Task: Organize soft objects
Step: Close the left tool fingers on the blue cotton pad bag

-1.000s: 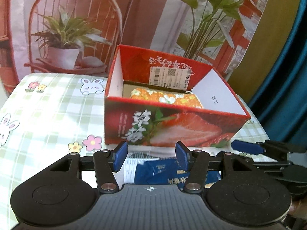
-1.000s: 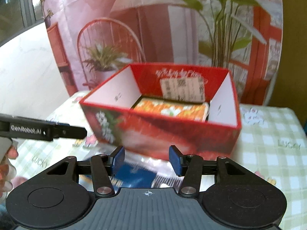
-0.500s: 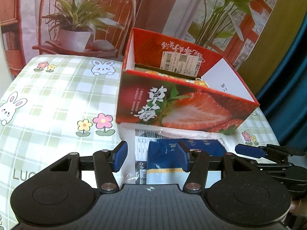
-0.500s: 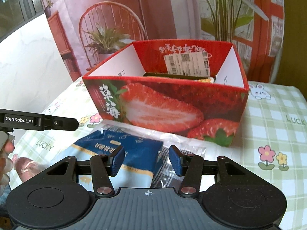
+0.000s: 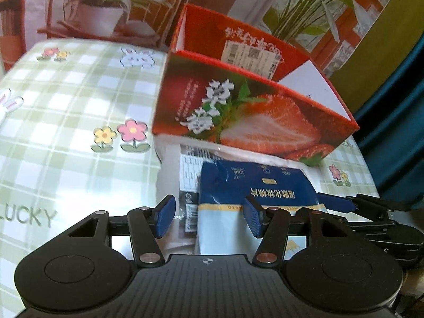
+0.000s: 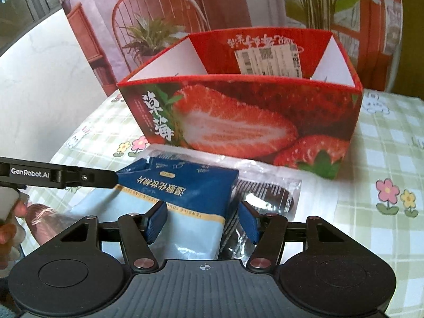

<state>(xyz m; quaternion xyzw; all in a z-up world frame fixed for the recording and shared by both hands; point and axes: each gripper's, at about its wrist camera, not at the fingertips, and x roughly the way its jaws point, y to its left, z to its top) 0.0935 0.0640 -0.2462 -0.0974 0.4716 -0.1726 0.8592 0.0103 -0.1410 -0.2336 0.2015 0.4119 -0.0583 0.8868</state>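
A red cardboard strawberry box (image 6: 246, 122) stands open-topped on the checked tablecloth (image 5: 66, 111), its printed front wall just behind the packets, leaving only a thin strip of cloth between. To the left of the box in the left wrist view the cloth runs broad and bare toward the table's rounded far edge; to the right in the right wrist view there is likewise open cloth. The blue-and-white soft packet (image 6: 185, 198) lies flat, glossy and slightly creased, overlapping a crinkly clear plastic bag (image 6: 267, 193) with dark printed contents. The right gripper (image 6: 202, 221) straddles the packet's right portion, its ribbed blue pads apart and not pressing; its jaws have just been opening. The left gripper (image 5: 209, 216) hangs over the packet's left edge, fingers about half spread, pinching nothing. A pinkish bundle (image 6: 42, 216) lies at the left edge beside a person's fingers (image 6: 10, 235).
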